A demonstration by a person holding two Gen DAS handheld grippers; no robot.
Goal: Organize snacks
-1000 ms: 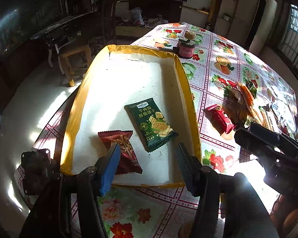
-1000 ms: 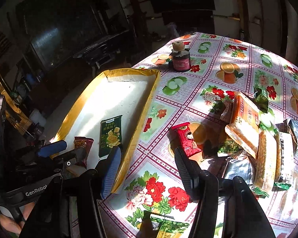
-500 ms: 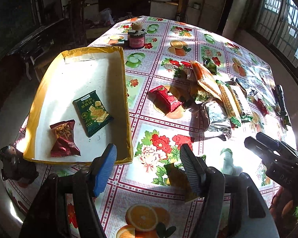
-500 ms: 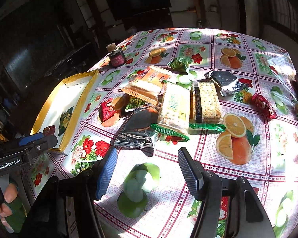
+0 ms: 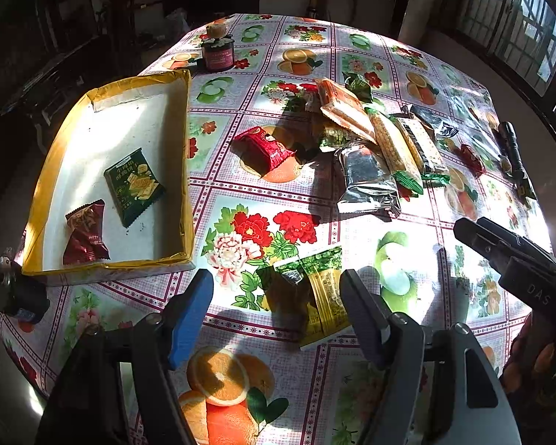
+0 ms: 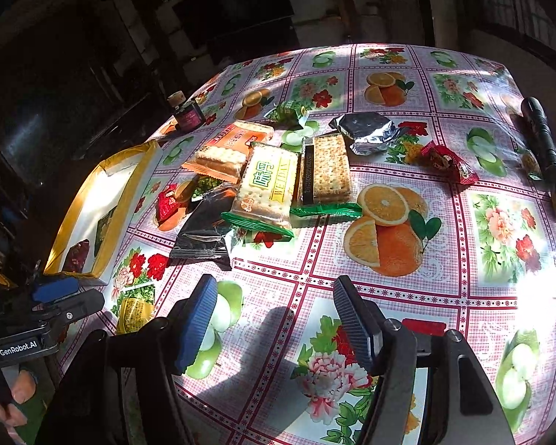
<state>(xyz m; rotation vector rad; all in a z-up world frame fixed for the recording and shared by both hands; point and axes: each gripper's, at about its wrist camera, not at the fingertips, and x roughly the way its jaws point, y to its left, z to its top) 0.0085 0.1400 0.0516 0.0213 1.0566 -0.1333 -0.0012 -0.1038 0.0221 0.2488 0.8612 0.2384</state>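
Observation:
A yellow-rimmed tray (image 5: 187, 148) holds a green biscuit packet (image 5: 133, 185) and a dark red packet (image 5: 85, 237). My left gripper (image 5: 274, 289) hangs over the near table, jaws opening. A yellow-green packet (image 5: 322, 296) lies on the cloth under the gap, untouched by the pads. A red packet (image 5: 263, 148), a silver pack (image 5: 367, 181) and cracker packs (image 5: 381, 141) lie beyond. My right gripper (image 6: 274, 293) is also opening, with only tablecloth between its fingers. The cracker packs (image 6: 267, 189) and a black packet (image 6: 207, 226) lie ahead of it.
A small dark jar (image 5: 217, 52) stands behind the tray. A black flashlight (image 6: 541, 137) lies near the right edge, a red candy wrapper (image 6: 448, 161) and a foil pack (image 6: 367, 129) to its left. A hand (image 6: 15, 389) holds the left gripper (image 6: 63, 296).
Both grippers have swung right, away from the tray. The left now sits over the yellow-green packet, the right in front of the cracker pile. Both pairs of jaws stand wider.

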